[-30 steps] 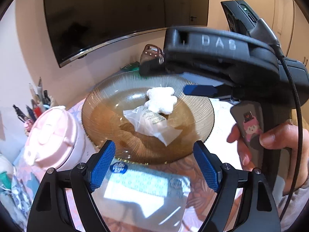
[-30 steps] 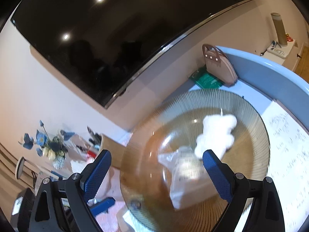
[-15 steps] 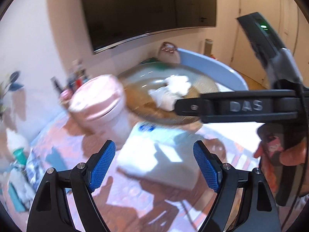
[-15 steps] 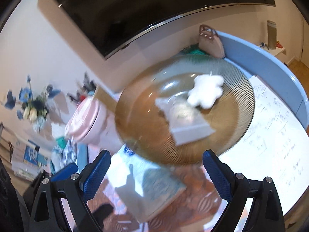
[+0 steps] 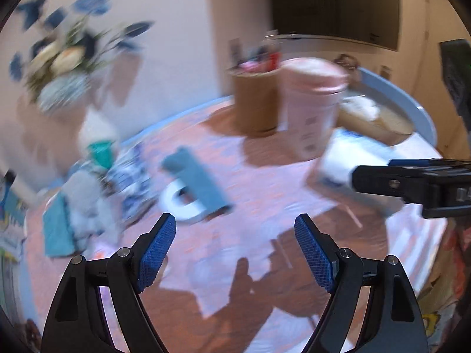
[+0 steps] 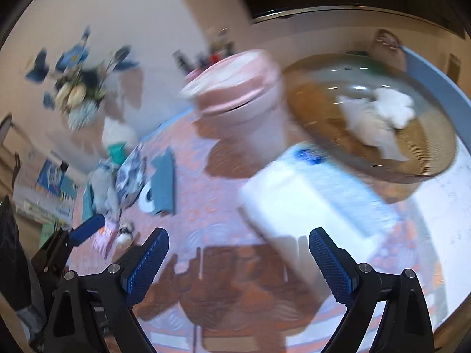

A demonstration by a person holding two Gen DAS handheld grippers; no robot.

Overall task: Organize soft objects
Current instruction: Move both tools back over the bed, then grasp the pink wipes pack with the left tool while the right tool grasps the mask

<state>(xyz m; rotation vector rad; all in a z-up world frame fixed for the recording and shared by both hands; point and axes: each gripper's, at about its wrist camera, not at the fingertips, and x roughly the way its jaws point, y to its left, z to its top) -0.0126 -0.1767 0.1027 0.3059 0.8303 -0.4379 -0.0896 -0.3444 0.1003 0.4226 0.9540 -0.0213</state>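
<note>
Both of your grippers are released and carry nothing. Your left gripper hangs with its blue pads wide apart over bare patterned tablecloth, and your right gripper is spread just as wide, with only the near corner of a white tissue pack showing between its fingers, untouched. The pictures are blurred, so small details are lost. The soft things sit in two places — a white plush toy and a clear plastic bag lie inside the amber glass bowl at the far right, behind the tissue pack. Well apart, at the table's left edge, a heap of grey and teal cloth rests near a teal folded cloth lying over a white ring. A pink bucket stands between the two groups.
</note>
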